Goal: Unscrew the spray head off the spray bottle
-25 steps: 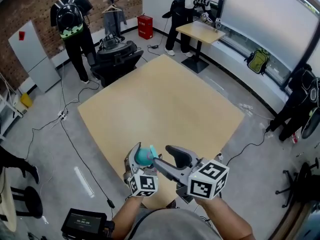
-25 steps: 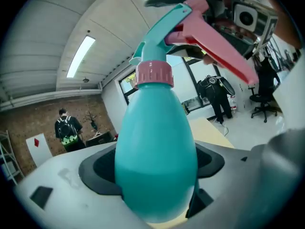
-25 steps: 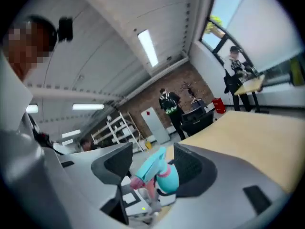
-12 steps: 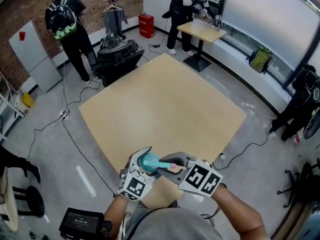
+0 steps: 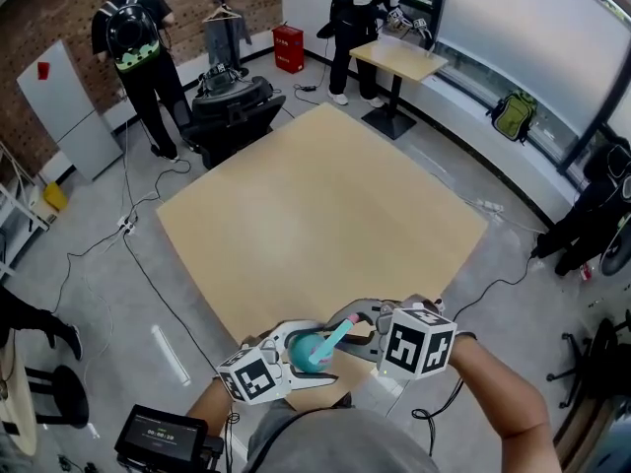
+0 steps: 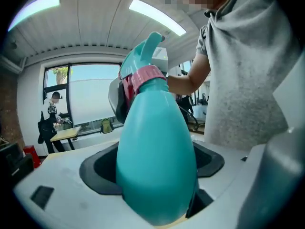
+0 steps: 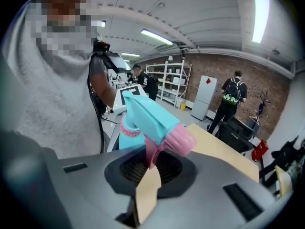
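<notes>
A teal spray bottle [image 5: 302, 353] hangs over the near edge of the wooden table [image 5: 315, 205], close to the person's chest. My left gripper [image 5: 286, 355] is shut on its wide body [image 6: 155, 161], which fills the gap between the jaws. Above the body sit the pink collar [image 6: 148, 76] and the teal spray head [image 6: 145, 51]. My right gripper [image 5: 347, 329] comes in from the right and is shut on the spray head [image 7: 150, 116]. The pink trigger [image 7: 151, 154] runs down between its jaws, and the pink nozzle [image 7: 180, 141] lies just above them.
The tabletop beyond the grippers is bare. Behind it stand a black chair [image 5: 232, 111], a small table [image 5: 399, 62] and several people. Cables [image 5: 128, 254] trail over the floor at the left. A black device [image 5: 163, 441] lies low at the left.
The right gripper's jaws have closed on the spray head. Both grippers have come down towards the person with the bottle, and the spray head now tilts to the right.
</notes>
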`<state>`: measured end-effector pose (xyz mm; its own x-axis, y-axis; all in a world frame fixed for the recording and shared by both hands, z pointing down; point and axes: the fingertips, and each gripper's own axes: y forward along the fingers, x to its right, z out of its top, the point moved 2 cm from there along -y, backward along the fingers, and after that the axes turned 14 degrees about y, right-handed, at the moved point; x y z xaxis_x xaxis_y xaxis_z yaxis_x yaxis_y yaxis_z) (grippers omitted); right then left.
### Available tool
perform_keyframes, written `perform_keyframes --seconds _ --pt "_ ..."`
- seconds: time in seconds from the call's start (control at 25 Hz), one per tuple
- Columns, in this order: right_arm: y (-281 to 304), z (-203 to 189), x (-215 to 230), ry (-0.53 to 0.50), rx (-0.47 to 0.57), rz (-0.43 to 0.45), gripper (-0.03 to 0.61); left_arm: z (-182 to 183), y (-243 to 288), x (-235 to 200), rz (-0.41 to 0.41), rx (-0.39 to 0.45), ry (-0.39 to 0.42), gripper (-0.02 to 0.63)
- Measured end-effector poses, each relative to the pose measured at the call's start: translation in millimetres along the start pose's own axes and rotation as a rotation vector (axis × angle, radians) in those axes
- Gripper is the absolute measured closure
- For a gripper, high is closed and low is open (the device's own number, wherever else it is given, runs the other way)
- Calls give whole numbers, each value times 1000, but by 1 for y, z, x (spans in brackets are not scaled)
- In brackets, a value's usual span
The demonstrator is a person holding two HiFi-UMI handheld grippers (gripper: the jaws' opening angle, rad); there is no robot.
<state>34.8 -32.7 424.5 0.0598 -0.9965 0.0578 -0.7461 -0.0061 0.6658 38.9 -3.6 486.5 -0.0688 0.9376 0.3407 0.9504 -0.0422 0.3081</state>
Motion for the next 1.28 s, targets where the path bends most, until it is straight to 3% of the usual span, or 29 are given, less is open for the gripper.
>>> perform_keyframes --seconds 0.2,0.52,0.88,1.28 --pt "2 6 1 -3 78 -29 568 11 -4 0 0 82 -31 206" --pt "0 9 8 92 130 -41 568 -3 -10 -7 49 55 -33 206" --pt "-16 15 23 165 169 -129 568 -31 -7 -14 165 18 -50 206" --pt "-44 19 53 292 258 -267 568 -125 5 -39 404 -40 -274 206"
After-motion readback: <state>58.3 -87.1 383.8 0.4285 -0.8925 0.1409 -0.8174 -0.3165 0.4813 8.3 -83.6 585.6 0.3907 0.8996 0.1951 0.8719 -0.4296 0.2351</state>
